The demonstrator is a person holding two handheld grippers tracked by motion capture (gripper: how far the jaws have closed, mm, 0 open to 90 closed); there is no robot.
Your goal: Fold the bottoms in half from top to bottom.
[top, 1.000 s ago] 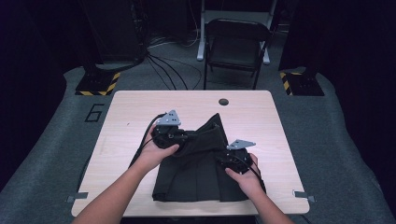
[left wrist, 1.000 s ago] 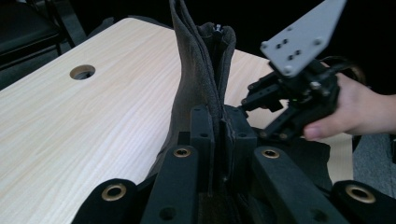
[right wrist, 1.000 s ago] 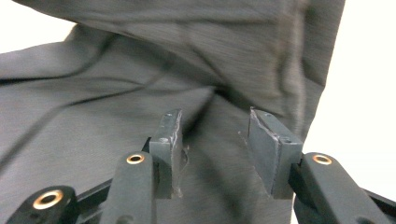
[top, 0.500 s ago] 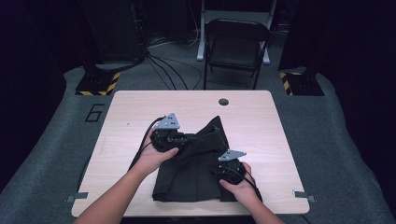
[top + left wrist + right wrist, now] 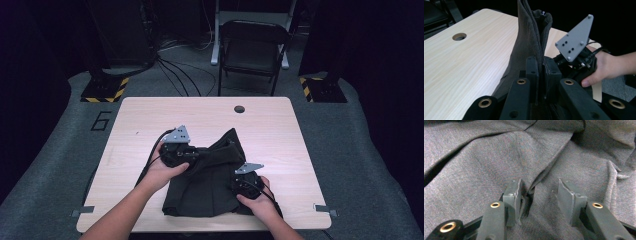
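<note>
Left claw (image 5: 541,72) pinches 1 raised fold of my dark garment (image 5: 210,185); right claw (image 5: 537,195) gapes over cloth near the desk's (image 5: 150,120) front edge, closing next, I judge.

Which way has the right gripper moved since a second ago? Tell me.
Yes. In the high view the right gripper has moved toward the table's near edge, further from the round hole, pressing onto the dark garment.
</note>
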